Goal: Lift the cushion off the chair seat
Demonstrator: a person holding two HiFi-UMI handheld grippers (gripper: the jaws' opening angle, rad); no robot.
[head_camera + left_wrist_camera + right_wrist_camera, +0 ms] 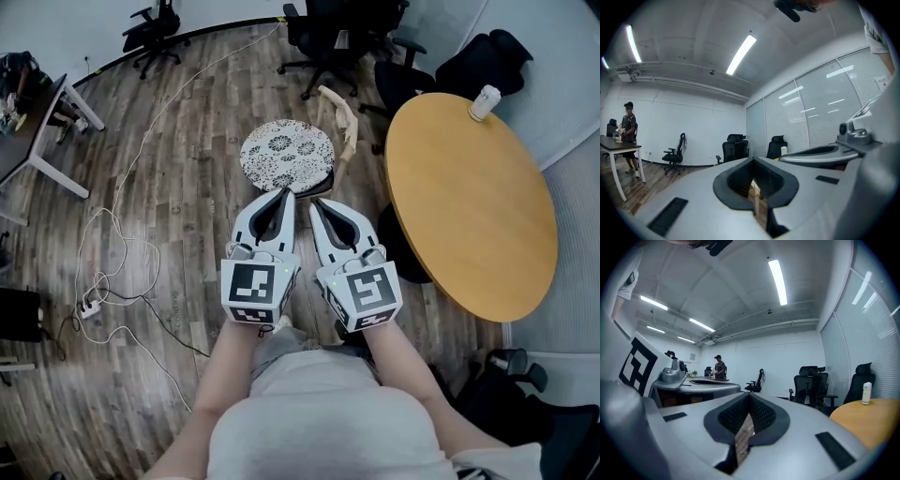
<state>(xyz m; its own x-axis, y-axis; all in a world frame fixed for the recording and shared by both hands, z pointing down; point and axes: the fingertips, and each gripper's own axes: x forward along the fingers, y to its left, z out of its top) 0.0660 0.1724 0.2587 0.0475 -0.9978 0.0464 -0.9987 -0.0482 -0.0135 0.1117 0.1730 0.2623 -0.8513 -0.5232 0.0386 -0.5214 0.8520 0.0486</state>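
Note:
A round cushion (287,155) with a dark floral print lies on the seat of a small wooden chair (343,120), straight ahead on the plank floor. My left gripper (284,193) and right gripper (316,201) are held side by side and level. Their tips point at the cushion's near edge and stop just short of it. Both are shut with nothing between their jaws. In the left gripper view the left gripper (752,161) shows only its own closed jaws and the room. The right gripper (749,397) likewise hides the cushion in the right gripper view.
A round yellow table (469,206) with a white bottle (484,101) stands close on the right. Black office chairs (328,37) stand beyond the cushion. Cables and a power strip (91,305) lie on the floor to the left, near a desk (37,122). A person (629,136) stands far off.

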